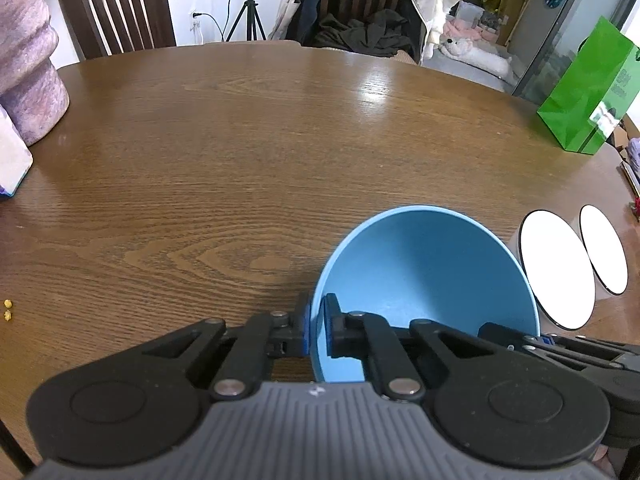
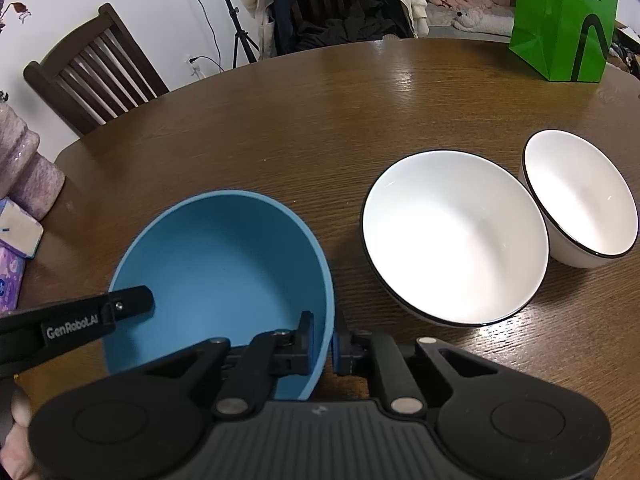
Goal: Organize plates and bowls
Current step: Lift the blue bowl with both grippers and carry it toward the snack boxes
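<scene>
We have the left claw (image 1: pixel 316 330) and the right claw (image 2: pixel 324 342) each pinched tight on opposite rims of the blue bowl (image 2: pixel 224 264), so uneven lifting could tip it into the white bowl (image 2: pixel 452 236) just beside the right claw.

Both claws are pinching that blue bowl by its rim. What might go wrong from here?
The blue bowl is held only by thin rim pinches from the left gripper and right gripper, so it might slip or tip when lifted. The big white bowl sits close beside it and could get knocked.
</scene>
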The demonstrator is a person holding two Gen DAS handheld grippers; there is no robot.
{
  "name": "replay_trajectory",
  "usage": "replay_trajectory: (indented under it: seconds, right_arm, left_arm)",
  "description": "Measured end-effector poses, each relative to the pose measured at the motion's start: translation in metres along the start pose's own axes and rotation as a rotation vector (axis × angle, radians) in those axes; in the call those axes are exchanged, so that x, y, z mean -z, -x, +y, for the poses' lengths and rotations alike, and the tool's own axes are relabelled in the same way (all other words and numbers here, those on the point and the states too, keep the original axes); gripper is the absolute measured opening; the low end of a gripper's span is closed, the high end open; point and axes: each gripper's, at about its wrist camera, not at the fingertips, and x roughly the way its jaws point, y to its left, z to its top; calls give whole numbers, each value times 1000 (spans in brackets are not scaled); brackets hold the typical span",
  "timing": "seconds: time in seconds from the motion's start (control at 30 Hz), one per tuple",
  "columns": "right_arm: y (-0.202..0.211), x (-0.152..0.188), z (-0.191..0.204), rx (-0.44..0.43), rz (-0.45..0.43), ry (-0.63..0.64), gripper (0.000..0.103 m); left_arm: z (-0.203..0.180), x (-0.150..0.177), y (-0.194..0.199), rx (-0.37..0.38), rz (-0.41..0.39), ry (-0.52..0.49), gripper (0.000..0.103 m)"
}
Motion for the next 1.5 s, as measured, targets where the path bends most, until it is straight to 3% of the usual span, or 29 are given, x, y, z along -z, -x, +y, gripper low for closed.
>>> replay_trajectory:
  seconds: [0.7, 1.5]
  right_arm:
    - [16, 8, 7, -18, -9, 6, 8]
    - [36, 38, 62, -51, 2, 48, 8]
  left_arm:
    - [9, 9, 24, 15, -25, -5, 8]
    - [69, 41, 71, 9, -47, 52, 8]
